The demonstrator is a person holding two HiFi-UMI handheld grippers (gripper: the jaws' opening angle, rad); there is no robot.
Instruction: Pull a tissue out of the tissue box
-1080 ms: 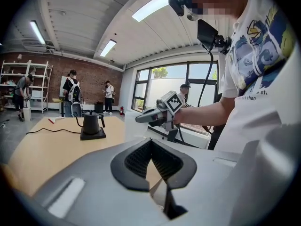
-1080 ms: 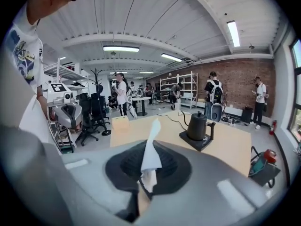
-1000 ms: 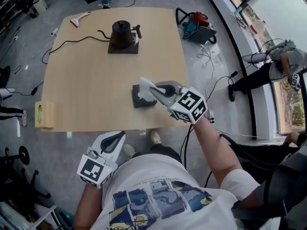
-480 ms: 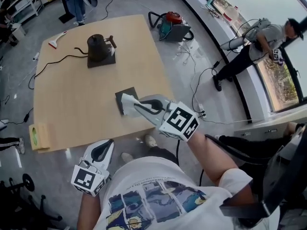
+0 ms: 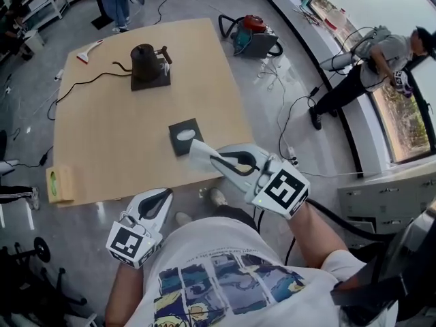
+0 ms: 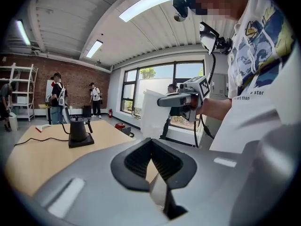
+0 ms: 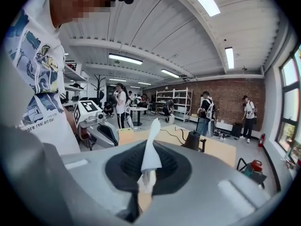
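Right tool (image 5: pixel 207 155): jaws closed, a white tissue (image 5: pixel 196 147) pinched between them. In the right gripper view the tissue stands up out of the closed jaws as a narrow folded strip. In the left gripper view it shows as a broad white sheet hanging under the right tool, which is held up in the air, right of centre.

Tissue box (image 5: pixel 180 125): dark, square, flat on the counter (image 5: pixel 109 135) near its lower right edge. A white oval shows in its top opening. In the head view the tissue's free end overlaps the box's near corner. Whether it is fully clear of the opening, I cannot tell.

Left tool (image 5: pixel 164 194): jaws together, nothing between them. It is at lower left of the head view, just below the counter's near edge and well apart from the box.

Also on the counter: a dark kettle (image 5: pixel 144 55) on a dark base at the far end, with a cable trailing left. A tan box with a green oval (image 5: pixel 58 183) sits at the left near corner.

On the floor beyond the counter's right corner is a red and teal machine (image 5: pixel 250 34). A person (image 5: pixel 371 67) bends at the window, upper right of the frame.
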